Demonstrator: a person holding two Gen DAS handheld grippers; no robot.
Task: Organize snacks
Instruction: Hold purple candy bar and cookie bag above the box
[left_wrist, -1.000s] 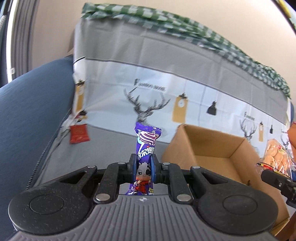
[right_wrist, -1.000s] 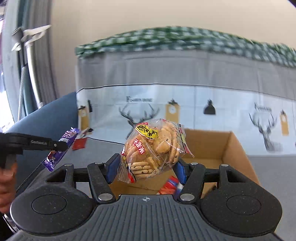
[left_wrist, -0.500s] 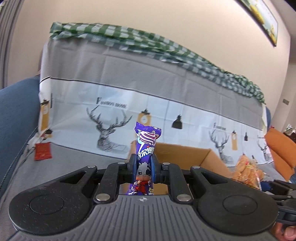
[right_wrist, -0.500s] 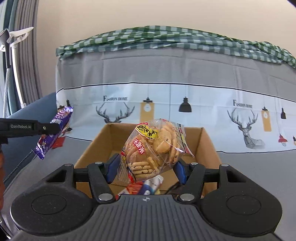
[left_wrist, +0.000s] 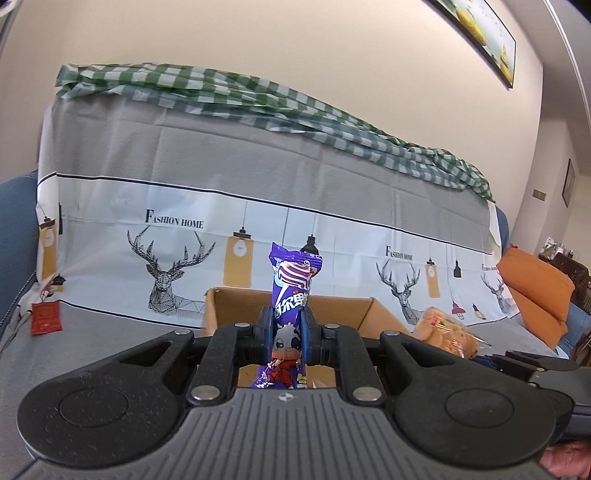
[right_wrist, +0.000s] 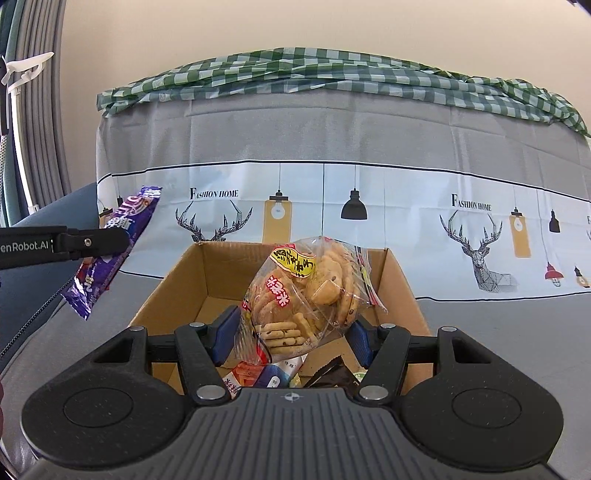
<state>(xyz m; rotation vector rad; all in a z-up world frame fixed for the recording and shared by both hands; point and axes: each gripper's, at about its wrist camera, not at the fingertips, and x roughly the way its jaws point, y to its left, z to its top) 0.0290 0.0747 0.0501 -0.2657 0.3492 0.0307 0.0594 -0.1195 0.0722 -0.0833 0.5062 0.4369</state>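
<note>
The right gripper (right_wrist: 291, 332) clamped the cookie bag (right_wrist: 310, 291) over the cardboard box (right_wrist: 184, 280), while the left gripper (left_wrist: 287, 332) pinched the purple candy wrapper (left_wrist: 291, 291), which might miss leftward if released early.

box (right_wrist: 402, 280): top open, far half of floor bare | near half: loose packets (right_wrist: 258, 376) in the way | above: cookie bag (right_wrist: 310, 295) fills the middle | left rim: purple wrapper (right_wrist: 107, 258) hangs just outside
</note>
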